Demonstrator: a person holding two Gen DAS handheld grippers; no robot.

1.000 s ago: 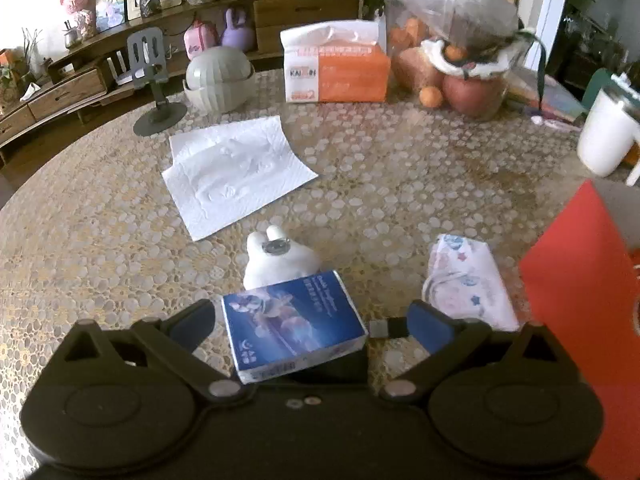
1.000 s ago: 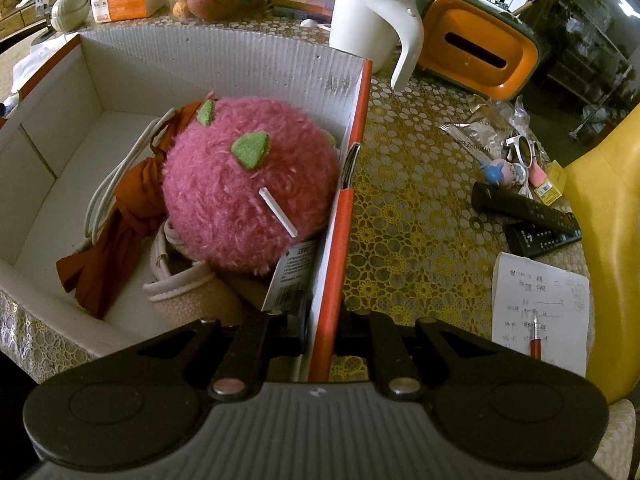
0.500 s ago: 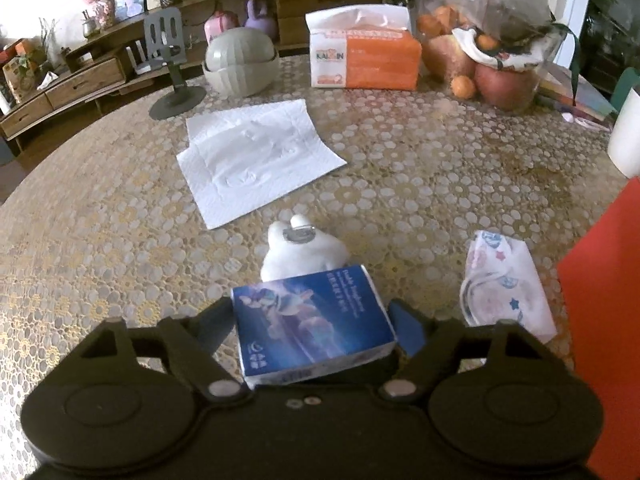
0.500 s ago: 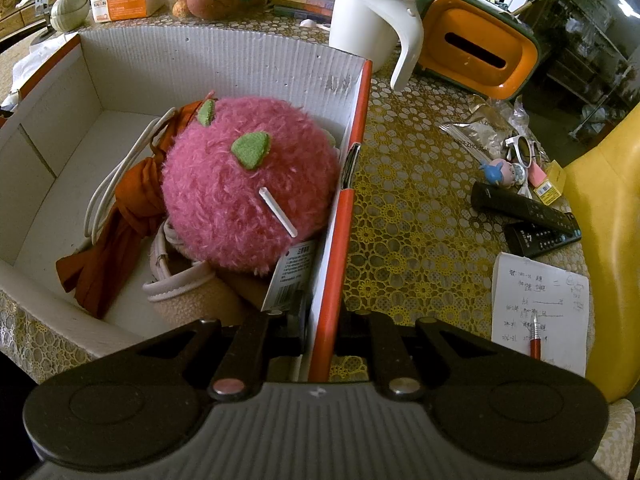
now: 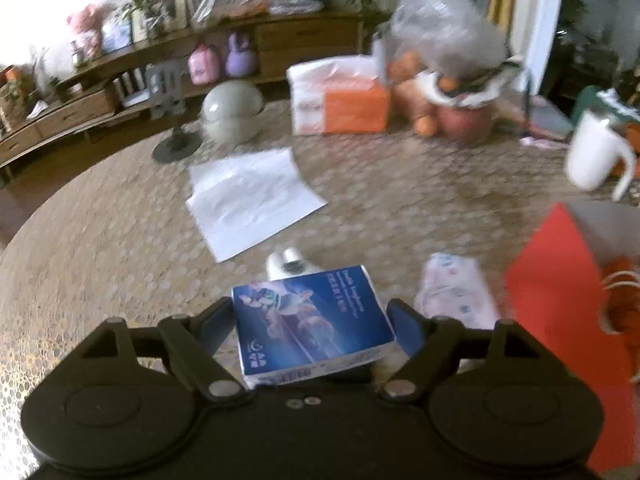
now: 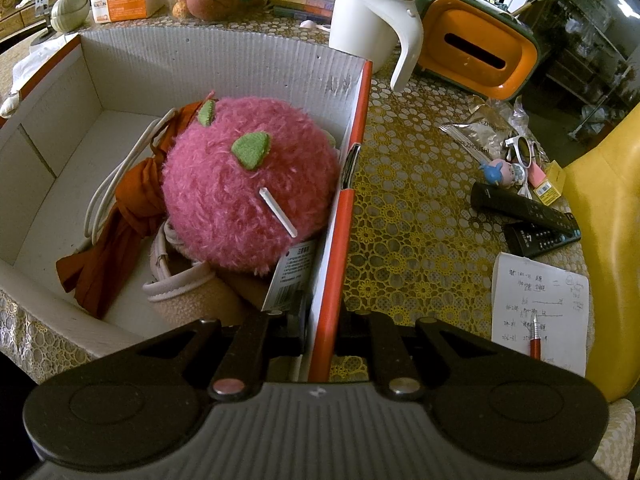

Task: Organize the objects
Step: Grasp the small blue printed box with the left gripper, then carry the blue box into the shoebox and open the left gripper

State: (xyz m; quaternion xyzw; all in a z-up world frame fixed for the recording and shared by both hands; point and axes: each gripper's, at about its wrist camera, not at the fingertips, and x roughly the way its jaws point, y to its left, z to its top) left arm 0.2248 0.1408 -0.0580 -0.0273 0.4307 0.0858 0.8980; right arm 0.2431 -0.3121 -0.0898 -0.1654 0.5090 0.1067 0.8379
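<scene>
The left gripper point(image 5: 310, 322) clamps a blue rectangular tissue pack point(image 5: 310, 318) above the patterned round table point(image 5: 120, 240); the right gripper point(image 6: 320, 330) pinches the red-edged white cardboard box point(image 6: 340, 216) wall, the box sitting on that table.

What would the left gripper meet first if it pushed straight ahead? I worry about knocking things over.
Probably the small white figurine just beyond the blue tissue pack held by the left gripper; depth is unclear.

The left gripper point(image 5: 310, 322) points steeply down, its jaws clamped on a blue packet point(image 5: 310, 316). The right gripper point(image 6: 320, 332) points down, jaws pinched on a box wall point(image 6: 332, 248).
</scene>
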